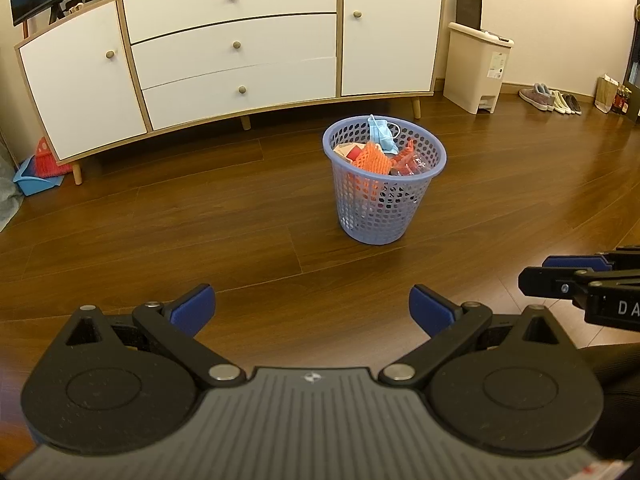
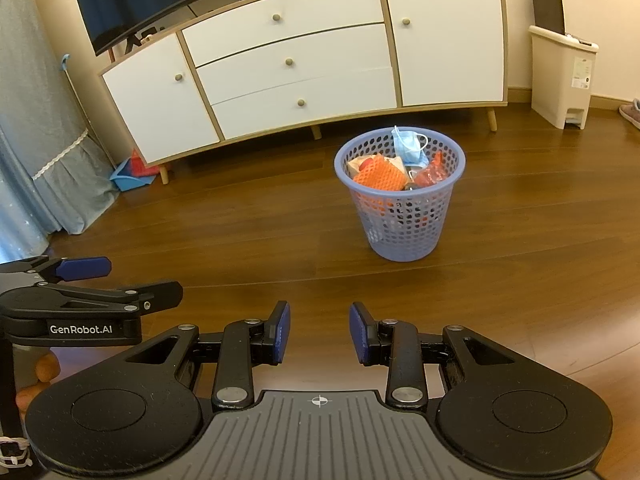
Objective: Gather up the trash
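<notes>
The left gripper (image 1: 312, 310) hangs over bare wooden floor (image 1: 200, 240), jaws wide apart and empty. The right gripper (image 2: 319, 334) hangs beside it, jaws partly apart and empty. Ahead, the blue perforated basket (image 1: 380, 216) stands upright on the floor near the white sideboard (image 1: 232, 44), holding a blue face mask (image 1: 382, 132) and orange foam netting (image 1: 374, 160).

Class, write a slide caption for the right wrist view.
Open right gripper faces a blue basket of trash on the wooden floor.
</notes>
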Demonstrator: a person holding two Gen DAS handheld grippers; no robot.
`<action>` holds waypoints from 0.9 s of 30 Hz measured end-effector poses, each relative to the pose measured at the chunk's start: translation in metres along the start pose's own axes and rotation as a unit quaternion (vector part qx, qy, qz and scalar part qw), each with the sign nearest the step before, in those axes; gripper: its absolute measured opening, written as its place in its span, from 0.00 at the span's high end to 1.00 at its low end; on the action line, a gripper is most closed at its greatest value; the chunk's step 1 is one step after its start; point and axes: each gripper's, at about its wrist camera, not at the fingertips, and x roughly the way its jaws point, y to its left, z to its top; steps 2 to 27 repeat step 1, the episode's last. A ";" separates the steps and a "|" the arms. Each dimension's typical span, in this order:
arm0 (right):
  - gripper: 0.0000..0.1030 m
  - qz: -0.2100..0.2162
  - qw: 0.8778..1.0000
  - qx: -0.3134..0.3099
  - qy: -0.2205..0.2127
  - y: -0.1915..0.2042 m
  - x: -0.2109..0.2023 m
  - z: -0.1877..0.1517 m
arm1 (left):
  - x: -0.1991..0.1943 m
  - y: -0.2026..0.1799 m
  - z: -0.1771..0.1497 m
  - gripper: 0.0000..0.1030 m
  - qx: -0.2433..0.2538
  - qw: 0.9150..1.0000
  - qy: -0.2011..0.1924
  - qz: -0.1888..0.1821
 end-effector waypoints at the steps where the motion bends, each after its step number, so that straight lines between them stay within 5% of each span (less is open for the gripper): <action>1: 0.71 0.000 1.000 0.000 0.000 0.000 0.000 0.000 | 0.000 -0.001 0.000 0.01 0.000 1.000 0.001 0.000; 27: 0.71 0.000 1.000 0.000 0.000 0.000 0.000 0.000 | 0.000 -0.001 0.000 0.01 0.000 1.000 0.001 0.000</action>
